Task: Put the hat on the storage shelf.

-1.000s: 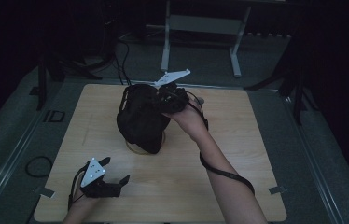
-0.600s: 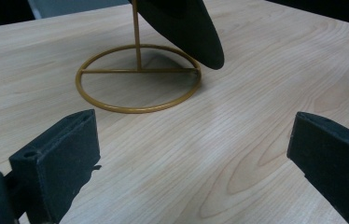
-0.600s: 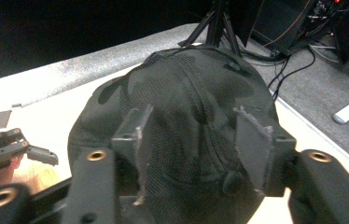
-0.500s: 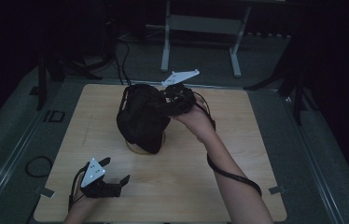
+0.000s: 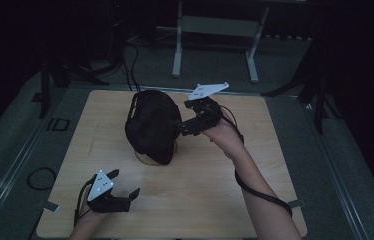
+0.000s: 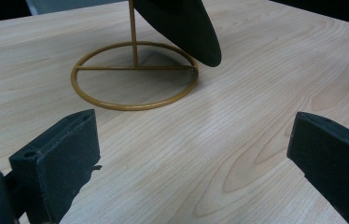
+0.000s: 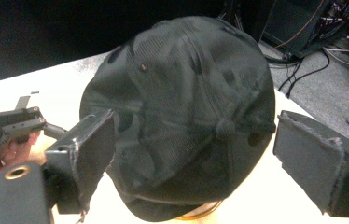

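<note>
high view: a black cap point(image 5: 152, 126) sits on a gold wire stand point(image 5: 147, 158) toward the far middle of the wooden table point(image 5: 215, 185); the right gripper point(image 5: 182, 129) is raised beside the cap's right side, its grey plate on top; right gripper view shows its jaws spread wide on either side of the cap's crown point(image 7: 186, 112), gripping nothing — whether a pad touches the fabric cannot be told; the left gripper point(image 5: 124, 186) rests near the table's near left edge, well apart from the cap; left gripper view has its jaws wide open and empty, the stand's ring base point(image 6: 135, 74) lying ahead.
</note>
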`<state>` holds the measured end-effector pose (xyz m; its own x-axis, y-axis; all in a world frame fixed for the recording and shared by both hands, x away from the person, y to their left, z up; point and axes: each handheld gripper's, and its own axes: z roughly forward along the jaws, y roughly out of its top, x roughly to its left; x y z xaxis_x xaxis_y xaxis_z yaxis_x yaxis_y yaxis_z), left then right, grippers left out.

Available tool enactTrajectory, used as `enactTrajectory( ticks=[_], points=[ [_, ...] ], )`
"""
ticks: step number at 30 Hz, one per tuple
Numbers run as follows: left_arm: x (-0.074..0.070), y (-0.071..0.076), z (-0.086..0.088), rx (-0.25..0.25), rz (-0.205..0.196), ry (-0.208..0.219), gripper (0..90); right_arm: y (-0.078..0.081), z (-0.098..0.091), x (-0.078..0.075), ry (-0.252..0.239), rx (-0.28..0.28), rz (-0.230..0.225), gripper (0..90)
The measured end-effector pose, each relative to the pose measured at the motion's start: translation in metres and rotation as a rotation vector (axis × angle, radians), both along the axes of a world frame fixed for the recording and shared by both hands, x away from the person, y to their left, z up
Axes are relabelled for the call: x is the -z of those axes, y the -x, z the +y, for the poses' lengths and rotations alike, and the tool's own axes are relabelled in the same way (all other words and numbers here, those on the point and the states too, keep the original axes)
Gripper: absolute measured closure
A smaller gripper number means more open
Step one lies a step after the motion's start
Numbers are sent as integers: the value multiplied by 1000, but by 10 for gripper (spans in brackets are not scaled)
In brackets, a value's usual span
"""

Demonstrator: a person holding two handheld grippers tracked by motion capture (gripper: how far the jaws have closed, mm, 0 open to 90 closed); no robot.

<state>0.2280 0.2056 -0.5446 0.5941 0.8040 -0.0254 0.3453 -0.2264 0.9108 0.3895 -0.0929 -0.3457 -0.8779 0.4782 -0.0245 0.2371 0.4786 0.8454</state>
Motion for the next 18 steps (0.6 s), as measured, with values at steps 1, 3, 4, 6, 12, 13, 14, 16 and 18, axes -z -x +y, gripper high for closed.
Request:
enactTrajectory(
  ticks=[1,3,4,6,12,13,14,16,18],
  points=[
    [0,0,0,-1,-1,0,30,0,-3,2,0,8,-3,125],
    [0,0,0,0,0,1,30,1,-9,6,-11,9,-10,125],
    [0,0,0,-1,0,-5,29,1,-12,9,-10,15,-15,124],
    [1,0,0,1,1,-7,29,2,-14,11,-11,19,-16,124],
    [2,1,1,0,2,-1,30,13,-27,26,0,12,-20,124],
    [2,1,1,0,3,-4,30,14,-29,28,-8,11,-18,124],
    [2,1,1,-1,1,-8,30,16,-30,30,-13,10,-18,125],
    [2,2,1,-2,0,-15,29,18,-33,34,-19,10,-13,125],
    [2,2,2,-3,0,-11,30,21,-35,39,-16,6,-11,124]
  ],
)
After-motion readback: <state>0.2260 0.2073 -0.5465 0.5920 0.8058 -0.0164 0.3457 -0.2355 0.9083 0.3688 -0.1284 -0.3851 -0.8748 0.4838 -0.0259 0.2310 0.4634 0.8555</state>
